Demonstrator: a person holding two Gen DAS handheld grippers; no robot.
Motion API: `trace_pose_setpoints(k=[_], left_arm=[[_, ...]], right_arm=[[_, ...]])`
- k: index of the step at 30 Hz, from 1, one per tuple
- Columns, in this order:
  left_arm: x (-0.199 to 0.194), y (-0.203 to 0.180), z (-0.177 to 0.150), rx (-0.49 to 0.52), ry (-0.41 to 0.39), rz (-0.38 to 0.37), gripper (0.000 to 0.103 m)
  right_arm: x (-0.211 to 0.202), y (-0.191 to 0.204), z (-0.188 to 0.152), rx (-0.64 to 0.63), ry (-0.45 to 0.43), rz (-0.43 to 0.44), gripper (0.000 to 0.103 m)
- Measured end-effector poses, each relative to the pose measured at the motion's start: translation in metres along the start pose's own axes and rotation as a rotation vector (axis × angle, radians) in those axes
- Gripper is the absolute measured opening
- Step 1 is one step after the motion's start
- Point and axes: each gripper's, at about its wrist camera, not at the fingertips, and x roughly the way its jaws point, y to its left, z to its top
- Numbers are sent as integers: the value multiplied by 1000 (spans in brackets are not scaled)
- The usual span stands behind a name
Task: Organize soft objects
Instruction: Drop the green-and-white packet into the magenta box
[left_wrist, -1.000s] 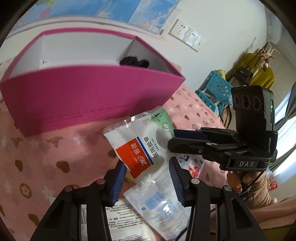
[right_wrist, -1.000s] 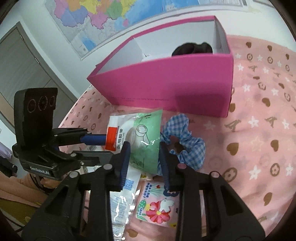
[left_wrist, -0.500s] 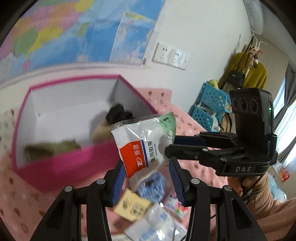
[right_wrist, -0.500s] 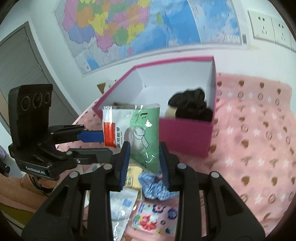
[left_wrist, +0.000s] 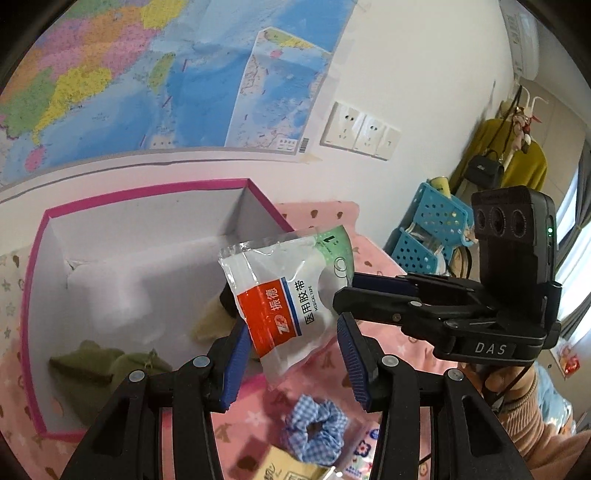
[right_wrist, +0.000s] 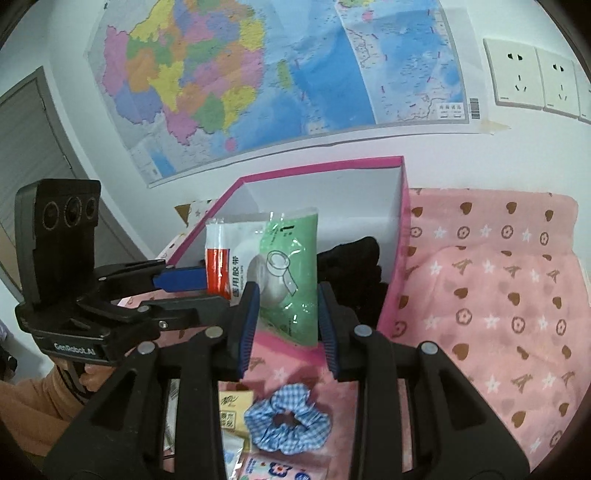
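A white, red and green medical tape packet (left_wrist: 291, 295) hangs in the air over the front wall of the pink box (left_wrist: 33, 295). Both grippers hold it: my left gripper (left_wrist: 291, 345) is shut on its lower red end, my right gripper (right_wrist: 286, 317) on its green end (right_wrist: 291, 280). The box (right_wrist: 391, 295) holds a green plush (left_wrist: 107, 363), a beige item (left_wrist: 212, 325) and black cloth (right_wrist: 354, 266). A blue checked scrunchie (right_wrist: 286, 424) lies on the pink blanket below.
Small packets (right_wrist: 231, 408) and a flowered card (right_wrist: 284, 469) lie near the scrunchie. The pink patterned blanket (right_wrist: 498, 295) spreads to the right. A map and wall sockets (right_wrist: 535, 77) are behind the box. Blue baskets (left_wrist: 432, 229) stand at the far right.
Both grippers lifted the packet off the blanket and carried it up over the box's front wall. The view now looks down into the box.
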Motion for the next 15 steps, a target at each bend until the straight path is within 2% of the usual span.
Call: trace_pose_setpoints(k=[6, 12, 15], left_arm=[[20, 13, 2, -49, 46, 11, 47], [29, 32, -3, -107, 70, 34, 48], [24, 36, -7, -104, 65, 41, 49]], right_arm=[[13, -10, 5, 17, 17, -36, 35], [20, -14, 2, 15, 27, -145, 39], [17, -13, -2, 14, 24, -142, 39]])
